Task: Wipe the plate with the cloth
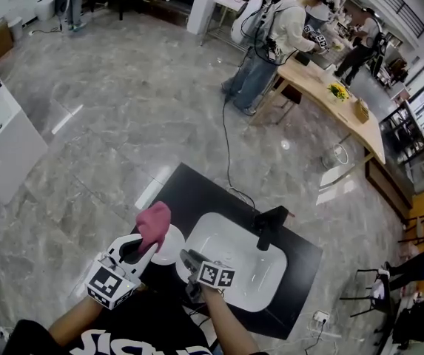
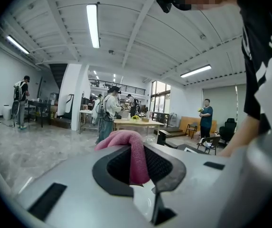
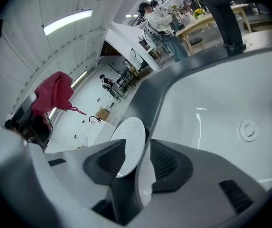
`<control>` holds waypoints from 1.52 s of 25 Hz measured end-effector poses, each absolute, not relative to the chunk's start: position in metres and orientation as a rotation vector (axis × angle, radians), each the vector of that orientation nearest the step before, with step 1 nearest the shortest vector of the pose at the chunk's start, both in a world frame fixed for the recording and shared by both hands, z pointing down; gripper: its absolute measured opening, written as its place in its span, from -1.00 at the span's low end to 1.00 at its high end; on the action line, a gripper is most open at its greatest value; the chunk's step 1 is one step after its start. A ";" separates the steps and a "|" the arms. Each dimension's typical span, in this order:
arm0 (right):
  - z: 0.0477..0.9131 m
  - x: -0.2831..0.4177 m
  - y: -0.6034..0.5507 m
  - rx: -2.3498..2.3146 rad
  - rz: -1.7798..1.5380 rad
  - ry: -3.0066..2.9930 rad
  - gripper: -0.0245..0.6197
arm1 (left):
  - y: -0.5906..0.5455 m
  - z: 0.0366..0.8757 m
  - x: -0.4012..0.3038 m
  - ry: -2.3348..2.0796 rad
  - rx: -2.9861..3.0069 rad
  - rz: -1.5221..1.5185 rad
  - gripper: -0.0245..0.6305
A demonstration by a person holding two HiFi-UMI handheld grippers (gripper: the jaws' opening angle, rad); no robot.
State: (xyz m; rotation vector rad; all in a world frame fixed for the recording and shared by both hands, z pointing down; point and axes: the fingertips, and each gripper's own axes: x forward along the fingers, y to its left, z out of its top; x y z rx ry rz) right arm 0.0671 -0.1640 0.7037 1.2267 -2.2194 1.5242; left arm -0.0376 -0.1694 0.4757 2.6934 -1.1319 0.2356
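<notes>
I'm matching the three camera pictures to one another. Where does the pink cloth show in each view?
Head view: the pink cloth lies lower left of centre, beside the sink.
Left gripper view: the pink cloth is at centre, gripped by the left gripper.
Right gripper view: the pink cloth is at upper left.
Shared landmark: the person in the white top, in all three.

A glossy grey marble floor (image 1: 123,109) is spreading across a wide hall and reflecting the light. A black counter (image 1: 197,191) is carrying a white sink (image 1: 248,261), with a black tap (image 1: 271,226) at its far edge. People (image 1: 278,28) are standing at a long wooden table (image 1: 319,80) beyond, near a white pillar (image 1: 204,2). Strip lights (image 2: 93,25) are glowing on the white ceiling (image 2: 140,42).
</notes>
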 end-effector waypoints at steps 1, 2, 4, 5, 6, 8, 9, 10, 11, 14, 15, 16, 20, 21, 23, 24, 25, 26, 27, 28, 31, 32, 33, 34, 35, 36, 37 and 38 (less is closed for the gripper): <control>0.708 0.065 -0.163 1.208 1.555 -2.209 -0.45 | -0.171 0.477 -0.039 -1.136 2.689 0.239 -0.77; 0.710 0.063 -0.163 1.190 1.582 -2.204 -0.45 | -0.173 0.478 -0.040 -1.141 2.685 0.242 -0.77; 0.715 0.059 -0.163 1.158 1.636 -2.200 -0.45 | -0.176 0.481 -0.043 -1.151 2.676 0.249 -0.77; 0.716 0.058 -0.164 1.148 1.660 -2.197 -0.45 | -0.177 0.481 -0.044 -1.155 2.672 0.253 -0.77; 0.718 0.057 -0.164 1.139 1.678 -2.192 -0.45 | -0.177 0.481 -0.045 -1.160 2.666 0.258 -0.77; 0.723 0.056 -0.164 1.116 1.701 -2.181 -0.45 | -0.180 0.476 -0.046 -1.177 2.649 0.272 -0.77; 0.724 0.055 -0.164 1.102 1.713 -2.176 -0.45 | -0.181 0.474 -0.047 -1.185 2.642 0.277 -0.77; 0.725 0.054 -0.164 1.087 1.726 -2.173 -0.45 | -0.181 0.475 -0.048 -1.189 2.639 0.278 -0.77; 0.726 0.053 -0.164 1.074 1.739 -2.170 -0.45 | -0.182 0.477 -0.049 -1.192 2.638 0.280 -0.77; 0.730 0.047 -0.165 1.050 1.754 -2.161 -0.45 | -0.184 0.480 -0.053 -1.203 2.631 0.284 -0.77; 0.731 0.045 -0.165 1.043 1.756 -2.158 -0.45 | -0.185 0.478 -0.055 -1.209 2.625 0.286 -0.77; 0.732 0.043 -0.164 1.037 1.759 -2.155 -0.45 | -0.187 0.476 -0.055 -1.216 2.618 0.289 -0.77; 0.734 0.040 -0.162 1.014 1.768 -2.151 -0.46 | -0.189 0.474 -0.054 -1.225 2.609 0.291 -0.77; 0.734 0.040 -0.162 1.009 1.773 -2.153 -0.47 | -0.189 0.475 -0.053 -1.221 2.610 0.292 -0.77; 0.733 0.039 -0.163 0.995 1.786 -2.157 -0.51 | -0.189 0.479 -0.051 -1.215 2.613 0.295 -0.77; 0.733 0.039 -0.164 0.988 1.791 -2.158 -0.53 | -0.187 0.483 -0.050 -1.207 2.620 0.291 -0.77; 0.733 0.040 -0.164 0.981 1.797 -2.160 -0.53 | -0.187 0.486 -0.050 -1.202 2.625 0.288 -0.77; 0.733 0.040 -0.164 0.975 1.805 -2.160 -0.53 | -0.187 0.485 -0.050 -1.204 2.623 0.288 -0.77; 0.733 0.040 -0.164 0.972 1.816 -2.160 -0.54 | -0.187 0.484 -0.050 -1.210 2.618 0.290 -0.77; 0.733 0.041 -0.163 0.970 1.830 -2.157 -0.54 | -0.187 0.484 -0.051 -1.212 2.615 0.292 -0.77; 0.733 0.040 -0.163 0.979 1.895 -2.138 -0.58 | -0.185 0.486 -0.054 -1.215 2.614 0.294 -0.77; 0.732 0.040 -0.163 0.983 1.921 -2.129 -0.60 | -0.186 0.483 -0.055 -1.220 2.609 0.298 -0.77; 0.731 0.040 -0.163 0.988 1.942 -2.121 -0.61 | -0.187 0.480 -0.056 -1.221 2.607 0.299 -0.77; 0.730 0.040 -0.163 0.993 1.955 -2.113 -0.63 | -0.186 0.481 -0.056 -1.216 2.611 0.298 -0.77; 0.729 0.040 -0.163 0.999 1.959 -2.108 -0.64 | -0.185 0.483 -0.056 -1.208 2.618 0.295 -0.77; 0.728 0.041 -0.163 1.005 1.958 -2.106 -0.66 | -0.183 0.486 -0.056 -1.201 2.624 0.293 -0.77; 0.727 0.042 -0.163 1.011 1.958 -2.106 -0.68 | -0.182 0.487 -0.056 -1.197 2.627 0.291 -0.77; 0.725 0.043 -0.162 1.016 1.965 -2.111 -0.72 | -0.181 0.487 -0.055 -1.194 2.628 0.290 -0.77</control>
